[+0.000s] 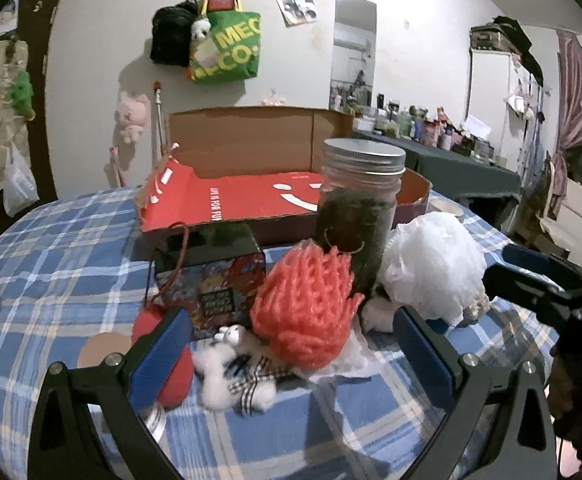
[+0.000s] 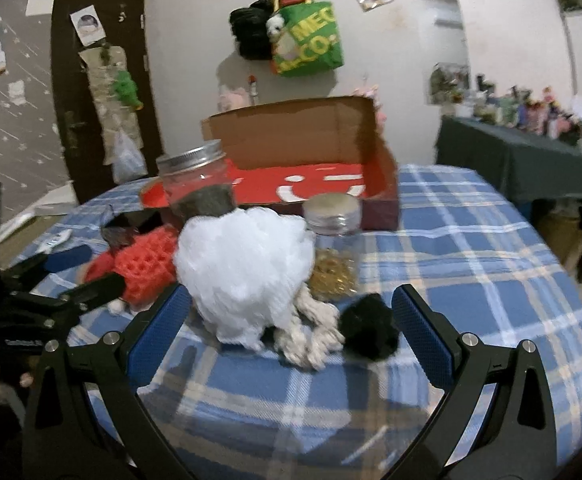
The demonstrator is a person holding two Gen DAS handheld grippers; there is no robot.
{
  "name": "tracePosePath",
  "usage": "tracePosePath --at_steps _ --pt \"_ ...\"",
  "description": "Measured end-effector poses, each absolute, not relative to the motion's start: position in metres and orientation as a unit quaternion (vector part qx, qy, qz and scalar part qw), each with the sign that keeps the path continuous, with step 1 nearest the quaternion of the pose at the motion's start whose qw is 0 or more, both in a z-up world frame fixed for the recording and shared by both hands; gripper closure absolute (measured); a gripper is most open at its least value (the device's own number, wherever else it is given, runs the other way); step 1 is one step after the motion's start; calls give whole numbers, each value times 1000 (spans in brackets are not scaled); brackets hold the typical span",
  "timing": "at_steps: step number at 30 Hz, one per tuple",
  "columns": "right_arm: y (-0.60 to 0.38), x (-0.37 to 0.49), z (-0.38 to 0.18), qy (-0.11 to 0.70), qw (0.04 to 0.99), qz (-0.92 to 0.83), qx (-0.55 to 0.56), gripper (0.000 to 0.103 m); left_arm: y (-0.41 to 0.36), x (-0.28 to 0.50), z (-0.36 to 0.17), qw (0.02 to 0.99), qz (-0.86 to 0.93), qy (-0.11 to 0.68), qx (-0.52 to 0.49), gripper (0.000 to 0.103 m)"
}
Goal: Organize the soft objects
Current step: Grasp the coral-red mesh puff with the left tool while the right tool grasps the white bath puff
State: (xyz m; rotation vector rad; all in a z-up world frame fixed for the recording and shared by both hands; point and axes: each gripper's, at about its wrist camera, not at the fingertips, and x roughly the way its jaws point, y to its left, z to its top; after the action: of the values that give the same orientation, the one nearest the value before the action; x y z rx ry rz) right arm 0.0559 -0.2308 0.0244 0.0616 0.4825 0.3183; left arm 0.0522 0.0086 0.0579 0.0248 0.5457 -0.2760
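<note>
Table under a blue plaid cloth. Soft things clustered near its middle, in front of an open cardboard box with a red smiley lining.

Soft items:
- Coral-pink mesh puff, netted and ruffled, standing just beside a tall jar with a metal lid and dark contents.
- White mesh puff, fluffy and rounded, the largest piece; it sits against the same jar and hides part of a short jar of gold bits.
- Small white plush toy with a plaid bow, lying flat in front of the coral puff.
- Red knitted ball, partly behind a finger of the left gripper.
- Cream rope tassels spilling from under the white puff.
- Black fuzzy pom-pom, just beside the tassels.

A printed colourful box stands behind the plush toy.

Left gripper: fingers spread wide, nothing between the blue pads, plush toy and coral puff lying in the gap ahead.
Right gripper: fingers also spread apart, holding nothing; white puff, tassels and pom-pom framed between them.
</note>
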Motion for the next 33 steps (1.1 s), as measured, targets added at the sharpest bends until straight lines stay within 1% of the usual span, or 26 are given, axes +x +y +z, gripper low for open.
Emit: tracePosePath --at_steps 7,10,12,16,18,19,20,21,23,24,25,26,27,29,32,33 --pt "-230 86 25 271 939 208 47 0 1 66 57 949 -141 277 47 10" --pt "-226 91 24 278 932 224 51 0 -3 71 56 946 -145 283 57 11" --pt "-224 94 23 283 929 232 51 0 -5 74 56 944 -149 287 63 15" --pt "-217 98 21 290 923 248 44 4 -8 78 52 941 -154 295 69 18" --pt "-214 99 19 298 919 255 43 4 -9 77 51 939 -157 298 69 22" --pt "-212 100 18 302 917 259 43 4 -9 77 50 938 -159 300 69 27" --pt "-210 101 17 303 915 262 44 7 -8 78 50 937 -161 302 69 32" --pt "-209 101 17 304 914 265 43 10 -9 79 49 936 -163 305 69 34" --pt "-206 101 17 306 915 261 36 21 -8 79 48 933 -166 311 66 42" --pt "-206 102 17 307 915 261 36 25 -7 79 48 934 -165 311 65 42" --pt "-206 102 16 308 914 260 38 34 -6 79 48 934 -165 310 63 46" --pt "-207 102 16 308 914 260 40 39 -5 78 49 934 -168 310 59 48" --pt "-208 102 16 308 914 259 43 41 -4 77 49 934 -169 309 57 48" --pt "-211 99 17 303 916 258 49 52 -2 73 50 934 -172 308 52 51" --pt "-217 92 18 290 922 249 60 58 0 68 53 935 -173 305 43 52" --pt "-219 89 19 285 923 249 67 59 2 66 54 936 -174 303 40 52"
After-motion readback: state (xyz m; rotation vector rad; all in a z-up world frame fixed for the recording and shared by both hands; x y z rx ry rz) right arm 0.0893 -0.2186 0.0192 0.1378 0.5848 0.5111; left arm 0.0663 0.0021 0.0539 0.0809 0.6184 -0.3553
